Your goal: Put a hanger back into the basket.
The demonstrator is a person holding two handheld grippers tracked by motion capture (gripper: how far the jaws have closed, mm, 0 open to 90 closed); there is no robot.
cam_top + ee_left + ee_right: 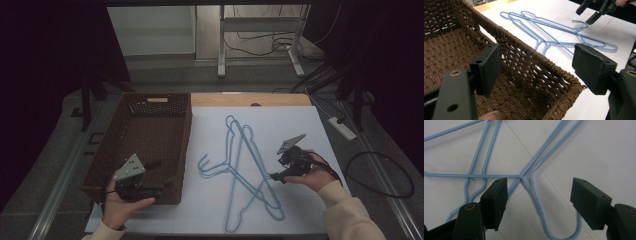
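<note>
we see a brown woven basket [150, 131] standing along the left edge of the white tabletop [300, 130], its long side running from the near edge toward the far one, and as far as its inside shows, it holds nothing (the weave of its floor and walls is bare in the left gripper view). our left hand [120, 207] comes in at the near left corner and holds the left gripper [162, 176] at the basket's near right corner; its jaws stand wide apart and straddle the woven rim [531, 57], one pad inside the basket, the other outside over the tabletop, neither pressing on the wall.

the blue wire hangers [245, 170] lie flat in an overlapping heap in the middle of the tabletop, just right of the basket, their hooks curling toward the near side and toward the basket. our right hand [320, 172] reaches in from the near right corner, sleeve at the edge, and holds the right gripper [274, 176] low at the right side of the heap, pointing left. its jaws are apart with a hanger's neck and hook [536, 200] between them, the pads clear of the wire.
</note>
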